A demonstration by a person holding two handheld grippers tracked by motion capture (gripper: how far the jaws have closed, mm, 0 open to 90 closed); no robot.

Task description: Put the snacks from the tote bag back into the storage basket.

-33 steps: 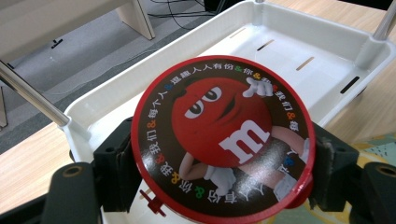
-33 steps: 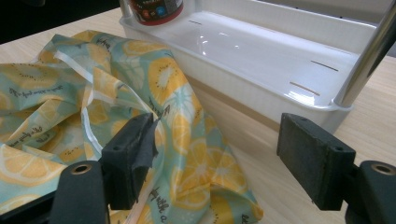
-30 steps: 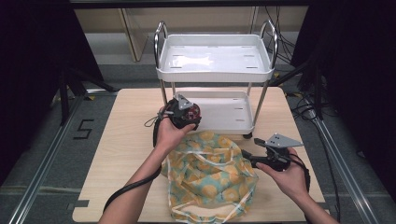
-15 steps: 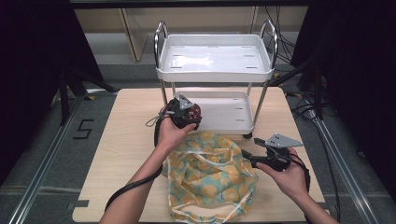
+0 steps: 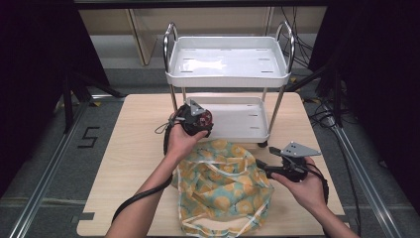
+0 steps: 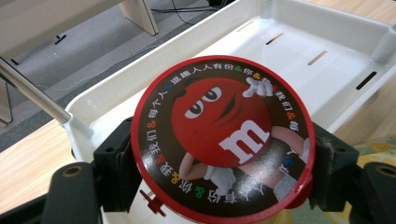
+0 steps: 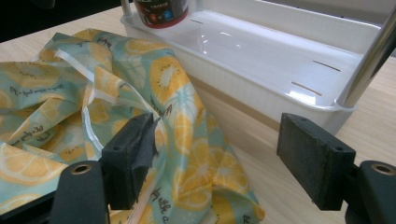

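One white cart [image 5: 228,69], two tiers; its lower tray [image 6: 327,51] sits just far-right of my left gripper [image 5: 194,120], clamped on the one red-lidded tin [image 6: 219,140], lid up. One lemon-print bag [image 5: 223,191] near. Right gripper [image 5: 270,167] spread wide, empty, at the bag's right edge.

A white "m" is showing on the red M&M's character on the round red-rimmed lid [image 6: 219,140], a ring of coloured Chinese characters with "&" signs is circling it, and a black "5" is lying on the grey floor [image 5: 89,137] beside the worktop.
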